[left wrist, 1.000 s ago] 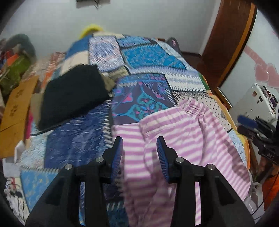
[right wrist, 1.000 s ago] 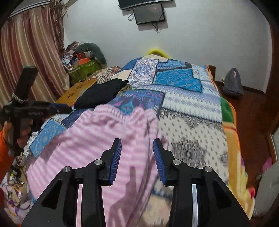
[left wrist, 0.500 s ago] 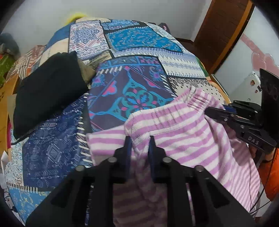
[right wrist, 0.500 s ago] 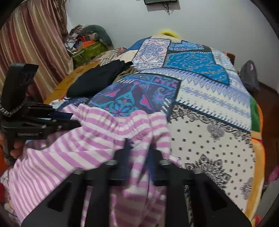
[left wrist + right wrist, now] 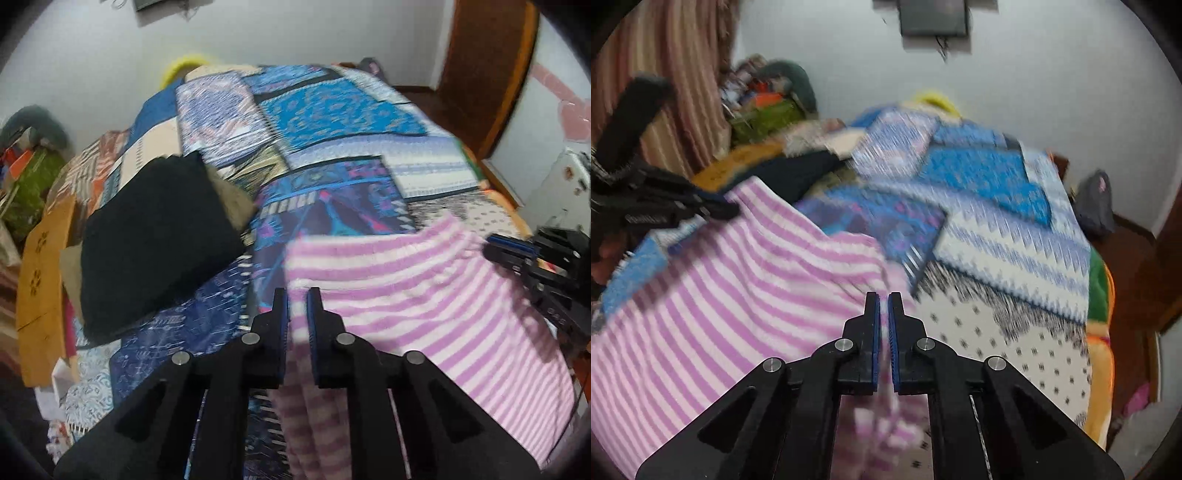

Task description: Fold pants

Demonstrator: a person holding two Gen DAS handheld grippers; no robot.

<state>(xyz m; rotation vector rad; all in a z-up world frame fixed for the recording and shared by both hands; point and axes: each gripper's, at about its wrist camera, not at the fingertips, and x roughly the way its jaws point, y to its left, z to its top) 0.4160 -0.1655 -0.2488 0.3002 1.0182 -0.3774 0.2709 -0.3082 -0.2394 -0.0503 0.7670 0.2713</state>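
Note:
The pink and white striped pants (image 5: 417,295) are stretched between my two grippers over the near end of the bed, the legs hanging down below. My left gripper (image 5: 297,295) is shut on the left corner of the waistband. My right gripper (image 5: 883,299) is shut on the right corner of the pants (image 5: 738,280). The right gripper also shows at the right of the left wrist view (image 5: 517,254), and the left gripper at the left of the right wrist view (image 5: 713,206). Both views are blurred by motion.
A patchwork bedspread (image 5: 332,122) covers the bed. A folded black garment (image 5: 155,236) lies on its left side. A wooden board (image 5: 44,288) and clutter stand left of the bed. A wooden door (image 5: 484,70) and a dark bag (image 5: 1095,206) are at the right.
Both grippers closed on the waistband corners, then lifted and pulled the pants taut between them. The view has tilted up toward the far wall.

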